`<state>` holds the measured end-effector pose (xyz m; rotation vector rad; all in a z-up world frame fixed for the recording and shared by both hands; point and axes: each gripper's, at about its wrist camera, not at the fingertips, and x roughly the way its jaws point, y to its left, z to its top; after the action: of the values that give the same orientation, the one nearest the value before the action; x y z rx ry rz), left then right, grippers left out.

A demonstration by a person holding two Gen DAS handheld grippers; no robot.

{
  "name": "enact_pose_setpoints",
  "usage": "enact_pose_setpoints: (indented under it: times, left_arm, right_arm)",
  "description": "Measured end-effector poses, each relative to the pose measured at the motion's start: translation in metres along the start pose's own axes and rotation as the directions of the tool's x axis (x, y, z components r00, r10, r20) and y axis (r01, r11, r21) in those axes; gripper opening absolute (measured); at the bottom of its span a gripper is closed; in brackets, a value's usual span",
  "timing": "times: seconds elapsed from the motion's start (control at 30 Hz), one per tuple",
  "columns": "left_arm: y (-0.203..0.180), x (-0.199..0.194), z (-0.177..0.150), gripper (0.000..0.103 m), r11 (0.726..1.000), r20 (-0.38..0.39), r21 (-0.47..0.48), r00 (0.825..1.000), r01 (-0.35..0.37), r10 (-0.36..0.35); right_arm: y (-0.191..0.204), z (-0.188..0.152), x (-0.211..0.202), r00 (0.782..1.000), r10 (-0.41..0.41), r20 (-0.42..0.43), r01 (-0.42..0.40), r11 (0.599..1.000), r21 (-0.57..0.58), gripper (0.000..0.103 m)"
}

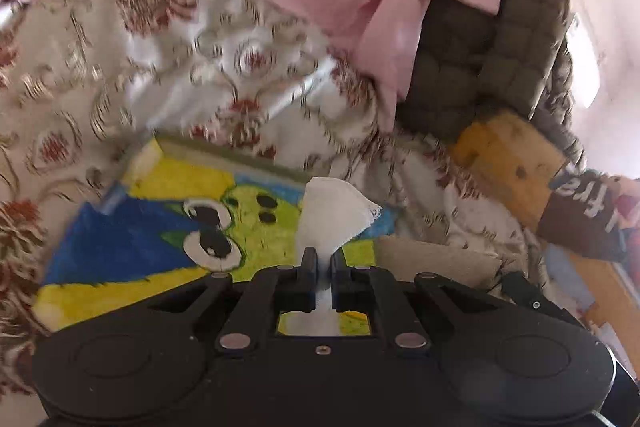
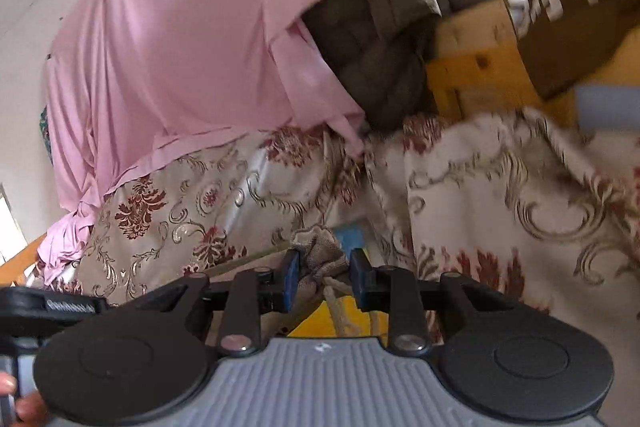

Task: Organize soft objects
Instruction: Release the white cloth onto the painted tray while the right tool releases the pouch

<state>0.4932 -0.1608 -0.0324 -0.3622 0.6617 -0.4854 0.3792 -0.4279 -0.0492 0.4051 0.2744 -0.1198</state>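
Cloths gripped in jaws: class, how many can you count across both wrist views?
2. A white cloth is pinched in the left gripper, above the cartoon towel. A grey-brown cloth is bunched in the right gripper. Further cloths may be hidden.

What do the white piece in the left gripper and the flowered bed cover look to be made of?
White piece: thin woven cotton-like cloth, matte, with a stitched edge, folding where pinched. Flowered bed cover: probably satin brocade, with glossy highlights on its creases.
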Motion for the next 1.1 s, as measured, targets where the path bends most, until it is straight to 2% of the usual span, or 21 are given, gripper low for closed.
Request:
enact_pose_setpoints:
  times: [0.23,0.27,0.3,0.33,0.47,0.5,0.63,0.83,1.0,1.1]
  left_arm:
    - [-0.006,0.032,-0.009,0.007,0.996,-0.126,0.070,0.990,-0.048,0.057]
    - [-0.008,0.034,-0.011,0.007,0.994,-0.137,0.088,0.988,-0.057,0.069]
    - [-0.009,0.035,-0.013,0.009,0.993,-0.145,0.102,0.986,-0.065,0.079]
    - [-0.010,0.035,-0.015,0.013,0.991,-0.154,0.113,0.984,-0.072,0.089]
    - [-0.012,0.030,-0.016,0.022,0.988,-0.158,0.113,0.979,-0.109,0.126]
    - [-0.012,0.028,-0.015,0.028,0.987,-0.157,0.104,0.978,-0.119,0.135]
    - [-0.015,0.011,-0.012,0.049,0.987,-0.120,0.078,0.982,-0.137,0.146]
    - [-0.031,-0.033,-0.012,0.071,0.987,-0.023,0.081,0.990,-0.138,0.141]
    - [-0.048,-0.085,-0.019,0.080,0.989,0.068,0.078,0.990,-0.129,0.124]
    - [-0.060,-0.119,-0.028,0.086,0.987,0.118,0.101,0.987,-0.126,0.114]
  right_arm:
    - [-0.004,-0.008,0.019,0.988,-0.030,-0.148,0.033,0.999,0.016,0.037]
    - [-0.003,-0.009,0.020,0.987,-0.032,-0.156,0.034,0.999,0.014,0.042]
    - [-0.002,-0.009,0.020,0.986,-0.033,-0.162,0.035,0.999,0.008,0.053]
    - [-0.002,-0.010,0.020,0.985,-0.036,-0.166,0.037,0.999,0.002,0.057]
    - [0.002,-0.006,0.015,0.984,-0.029,-0.177,0.028,1.000,-0.008,0.066]
    - [0.004,-0.004,0.012,0.985,-0.027,-0.172,0.025,1.000,-0.016,0.070]
    - [0.010,0.011,-0.009,0.990,-0.033,-0.136,0.028,0.999,-0.043,0.082]
    - [0.022,0.032,-0.059,0.998,-0.017,-0.069,0.012,0.997,-0.076,0.095]
    - [0.035,0.041,-0.107,1.000,0.003,-0.006,-0.003,0.994,-0.111,0.102]
    - [0.044,0.039,-0.142,0.999,0.013,0.040,-0.007,0.991,-0.133,0.103]
